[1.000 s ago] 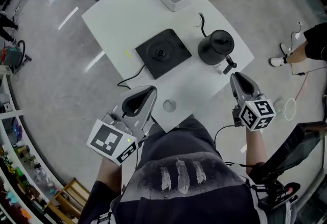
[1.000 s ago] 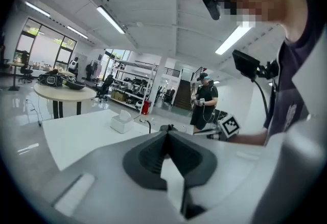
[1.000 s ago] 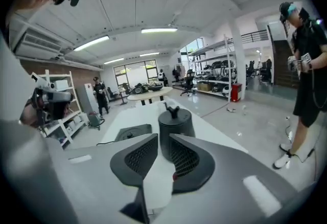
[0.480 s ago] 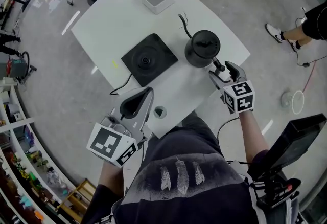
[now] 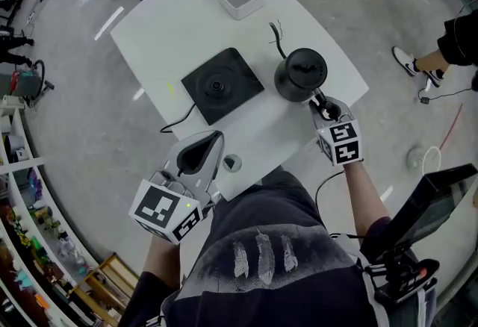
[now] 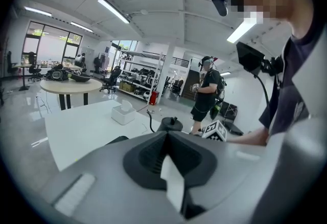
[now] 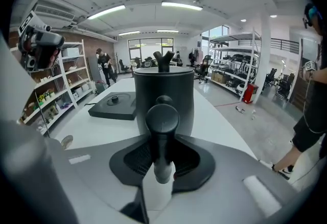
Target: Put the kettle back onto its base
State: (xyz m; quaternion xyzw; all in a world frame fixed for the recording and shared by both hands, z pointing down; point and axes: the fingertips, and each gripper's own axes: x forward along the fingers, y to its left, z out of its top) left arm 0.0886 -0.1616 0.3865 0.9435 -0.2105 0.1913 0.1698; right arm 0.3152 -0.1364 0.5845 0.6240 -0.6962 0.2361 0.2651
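having dropped to the kettle [image 5: 300,75] since a second ago, the right gripper [image 5: 324,103] is closing its fingers on the handle [image 7: 162,131]; left gripper [image 5: 200,151]: fingers together, empty.

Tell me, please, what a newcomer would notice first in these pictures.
The black kettle stands on the white table, and the right tongs are closing around its handle. Its flat black base lies bare beside it, not touching it. The left tongs hover empty over the table's near edge.
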